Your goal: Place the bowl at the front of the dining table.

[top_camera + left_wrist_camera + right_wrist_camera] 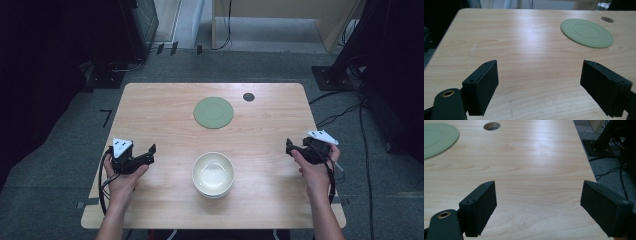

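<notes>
A cream bowl stands on the wooden table near its front middle; it looks like two stacked bowls. A flat green round plate lies farther back at the centre. My left gripper is held at the table's left side, open, with nothing between its jaws. At the right edge my right gripper is also open and holds nothing. Both are well apart from the bowl.
A dark round cable hole sits in the table's back right. Beyond the right edge are grey floor, black cables and a black stand base. Dark equipment stands at the left.
</notes>
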Available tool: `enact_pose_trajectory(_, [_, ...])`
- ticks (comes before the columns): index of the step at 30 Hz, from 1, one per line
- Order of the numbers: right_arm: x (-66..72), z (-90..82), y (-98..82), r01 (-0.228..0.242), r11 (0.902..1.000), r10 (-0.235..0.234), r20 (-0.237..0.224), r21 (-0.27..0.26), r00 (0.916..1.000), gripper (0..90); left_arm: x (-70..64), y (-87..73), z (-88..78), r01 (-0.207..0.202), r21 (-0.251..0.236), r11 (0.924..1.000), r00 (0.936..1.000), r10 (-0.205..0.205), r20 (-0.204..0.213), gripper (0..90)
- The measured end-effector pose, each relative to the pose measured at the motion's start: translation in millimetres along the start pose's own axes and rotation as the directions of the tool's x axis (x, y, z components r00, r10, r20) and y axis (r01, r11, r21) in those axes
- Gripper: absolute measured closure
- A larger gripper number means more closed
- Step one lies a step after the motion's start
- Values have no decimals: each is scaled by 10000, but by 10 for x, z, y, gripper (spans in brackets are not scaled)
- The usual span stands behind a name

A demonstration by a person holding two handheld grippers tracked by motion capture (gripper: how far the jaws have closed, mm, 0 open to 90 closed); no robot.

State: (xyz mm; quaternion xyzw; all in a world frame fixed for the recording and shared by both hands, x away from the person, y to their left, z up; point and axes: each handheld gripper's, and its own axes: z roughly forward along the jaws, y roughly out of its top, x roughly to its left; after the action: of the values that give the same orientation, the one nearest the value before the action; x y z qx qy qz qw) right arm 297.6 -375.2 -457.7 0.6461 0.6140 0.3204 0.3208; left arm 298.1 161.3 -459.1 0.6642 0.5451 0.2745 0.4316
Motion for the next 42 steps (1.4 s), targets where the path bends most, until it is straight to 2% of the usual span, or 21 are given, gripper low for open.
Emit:
enact_pose_trajectory(2, [1, 0, 95, -108, 9999, 109, 121, -66, 9999, 138, 10, 51, 32, 186, 73, 9998, 9998, -187, 107, 146])
enact_pose_trajectory(5, [9, 9, 176, -115, 9998, 119, 278, -146, 9995, 138, 14, 105, 48, 160, 20, 9999, 9996, -160, 220, 146])
enact_pose_trajectory(6, [12, 24, 218, -11, 9999, 16, 304, -164, 9995, 138, 18, 159, 60, 542, -104, 9985, 9981, -539, 313, 146])
enact_pose_trajectory(7, [8, 61, 266, 35, 10000, -34, 161, -77, 9999, 138, 20, 185, 65, 702, -188, 9974, 9965, -693, 465, 146])
enact_pose_trajectory(8, [6, 109, 286, -228, 9997, 226, -229, -92, 9995, 139, 14, 217, 77, 883, -288, 9957, 9945, -865, 586, 147])
enact_pose_trajectory(9, [6, 109, 286, -228, 9997, 226, -229, -92, 9995, 139, 1, 241, 91, 953, -374, 9947, 9934, -926, 671, 147])
enact_pose_trajectory(12, [38, 218, 224, -270, 9996, 270, -716, 18, 9971, 142, -51, 253, 143, 872, -411, 9953, 9930, -836, 834, 148])
enact_pose_trajectory(14, [50, 233, 206, -227, 9997, 234, -779, 105, 9967, 141, -92, 242, 192, 879, -206, 9959, 9913, -855, 1003, 148])
enact_pose_trajectory(16, [81, 239, 190, -485, 9987, 500, -1183, 153, 9917, 142, -148, 241, 197, 730, -167, 9972, 9912, -707, 1122, 148])
enact_pose_trajectory(17, [81, 239, 190, -485, 9987, 500, -1183, 153, 9917, 142, -180, 245, 188, 692, -163, 9975, 9900, -667, 1243, 148])
enact_pose_trajectory(18, [130, 216, 198, -376, 9993, 381, -1390, 65, 9896, 141, -249, 261, 156, 730, -188, 9972, 9858, -693, 1533, 148])
enact_pose_trajectory(21, [183, 177, 195, -374, 9993, 376, -1599, 45, 9864, 141, -314, 277, 110, 580, -173, 9982, 9833, -541, 1740, 149])
enact_pose_trajectory(23, [227, 119, 170, -417, 9991, 403, -1844, -35, 9820, 141, -395, 274, 35, 529, -183, 9984, 9778, -481, 2039, 149])
enact_pose_trajectory(24, [254, 79, 149, -481, 9988, 462, -1954, -49, 9796, 141, -426, 267, 6, 450, -144, 9989, 9770, -410, 2093, 149])
enact_pose_trajectory(29, [384, -76, 47, -309, 9995, 298, -2127, -18, 9767, 140, -576, 229, -130, 263, -80, 9996, 9706, -236, 2397, 156])
enact_pose_trajectory(33, [466, -144, 18, -228, 9997, 222, -2219, -5, 9748, 140, -645, 222, -162, 209, 12, 9998, 9681, -205, 2498, 156])
enact_pose_trajectory(34, [536, -177, 51, 31, 10000, -33, -2249, -12, 9744, 139, -671, 235, -173, 185, 14, 9998, 9658, -182, 2586, 156])
enact_pose_trajectory(36, [564, -188, 76, 142, 9999, -151, -2280, -54, 9736, 139, -710, 279, -177, 193, -17, 9998, 9634, -182, 2674, 156])
enact_pose_trajectory(39, [659, -221, 198, 381, 9989, -434, -2390, -268, 9700, 138, -780, 365, -149, 81, -178, 9998, 9643, -31, 2649, 156])
enact_pose_trajectory(42, [751, -238, 328, 489, 9977, -593, -2546, -472, 9652, 138, -879, 440, -109, -239, -348, 9991, 9736, 311, 2261, 155])
